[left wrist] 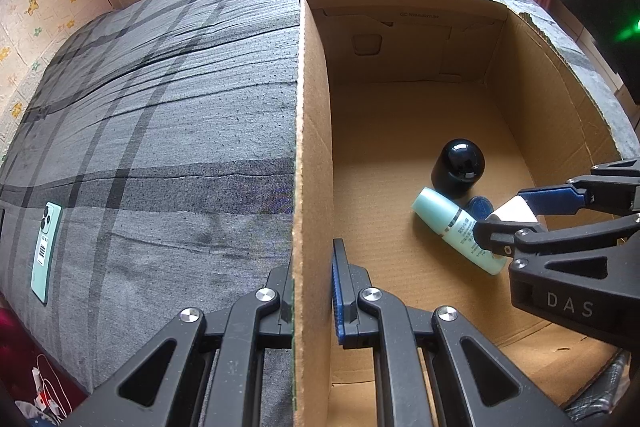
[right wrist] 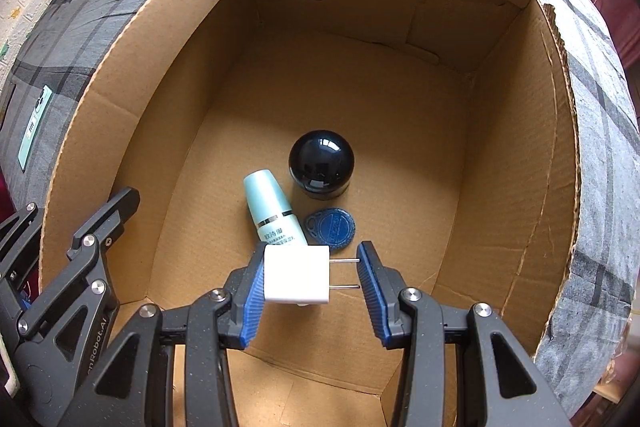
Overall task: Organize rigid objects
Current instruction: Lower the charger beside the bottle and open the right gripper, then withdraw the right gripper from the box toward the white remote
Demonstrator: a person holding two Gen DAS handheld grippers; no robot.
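An open cardboard box (right wrist: 520, 187) stands on a grey plaid bed. Inside lie a black round-topped jar (right wrist: 322, 163), a pale green bottle (right wrist: 272, 207) and a blue key fob (right wrist: 332, 229). My right gripper (right wrist: 312, 277) is inside the box, shut on a white plug adapter (right wrist: 297, 279), its two prongs against the right pad. It also shows in the left wrist view (left wrist: 516, 219) with the adapter (left wrist: 514, 211). My left gripper (left wrist: 312, 287) is shut on the box's left wall (left wrist: 312, 147), one finger on each side.
A mint green phone (left wrist: 46, 251) lies on the bedspread (left wrist: 160, 127) far left of the box; it also shows in the right wrist view (right wrist: 34, 129). Wallpapered walls and a window stand behind the bed. Cables lie on the floor at lower left.
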